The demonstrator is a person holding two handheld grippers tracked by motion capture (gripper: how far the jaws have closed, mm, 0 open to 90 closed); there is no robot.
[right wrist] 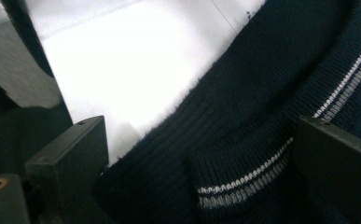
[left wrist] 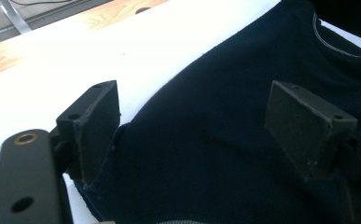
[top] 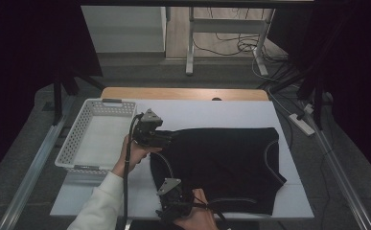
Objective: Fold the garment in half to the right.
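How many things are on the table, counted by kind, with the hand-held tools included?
Dark sweater: 1
White basket: 1
Tongs: 2, the left tongs and the right tongs
Total: 4

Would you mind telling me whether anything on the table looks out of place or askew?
Nothing stands out. The dark sweater lies folded and fairly flat on the white table, both claws open at its left edge, and the white basket sits squarely alongside.
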